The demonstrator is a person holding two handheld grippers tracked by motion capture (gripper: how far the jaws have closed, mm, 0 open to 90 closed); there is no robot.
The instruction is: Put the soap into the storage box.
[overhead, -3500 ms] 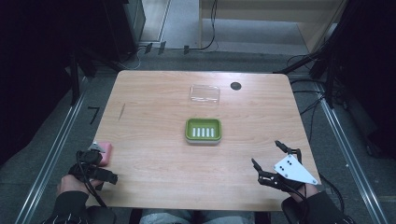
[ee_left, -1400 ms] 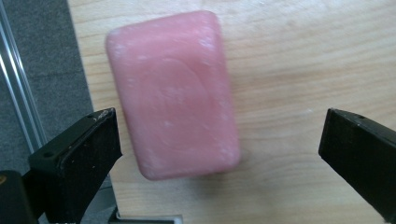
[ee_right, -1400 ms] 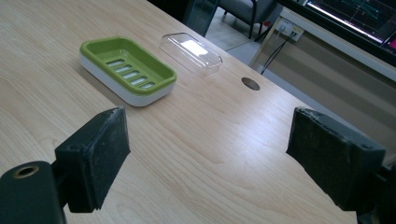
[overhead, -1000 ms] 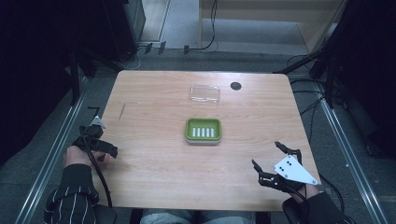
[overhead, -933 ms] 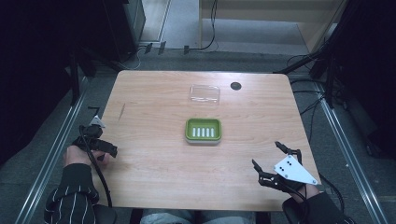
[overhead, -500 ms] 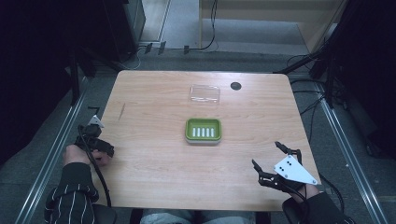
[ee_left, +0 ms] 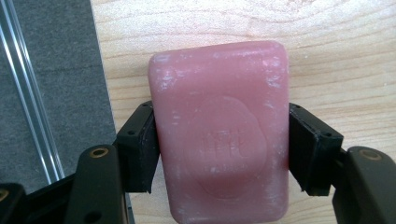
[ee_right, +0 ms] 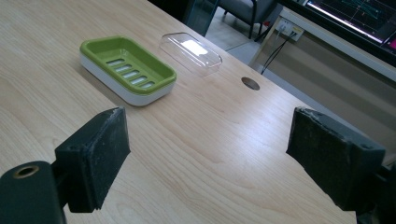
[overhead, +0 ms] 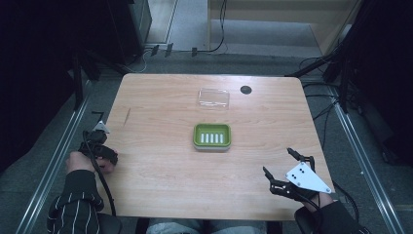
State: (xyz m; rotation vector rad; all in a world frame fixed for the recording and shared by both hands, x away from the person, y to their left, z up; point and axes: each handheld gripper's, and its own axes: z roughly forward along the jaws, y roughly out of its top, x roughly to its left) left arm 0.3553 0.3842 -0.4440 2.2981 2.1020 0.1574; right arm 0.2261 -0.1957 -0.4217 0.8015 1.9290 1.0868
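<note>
In the left gripper view the left gripper [ee_left: 219, 149] has just been closing its jaws, and both black pads now press the long sides of the pink soap bar [ee_left: 219, 130], which lies flat on the wooden table [ee_left: 336, 56] at its edge, centre of frame. In the right gripper view the right gripper [ee_right: 210, 154] stands spread wide with nothing between its jaws. Beyond it, in the upper left of the frame, sits the green soap dish [ee_right: 126, 67] with the clear lid [ee_right: 190, 52] just behind.

Premises: a lab or test room. A bare wooden table [overhead: 160, 170] stands between metal floor rails [overhead: 58, 161], with cables [overhead: 216, 29] across grey carpet, dark equipment racks [overhead: 131, 24] around, and a monitor [ee_right: 355, 18] displaying graphs.
</note>
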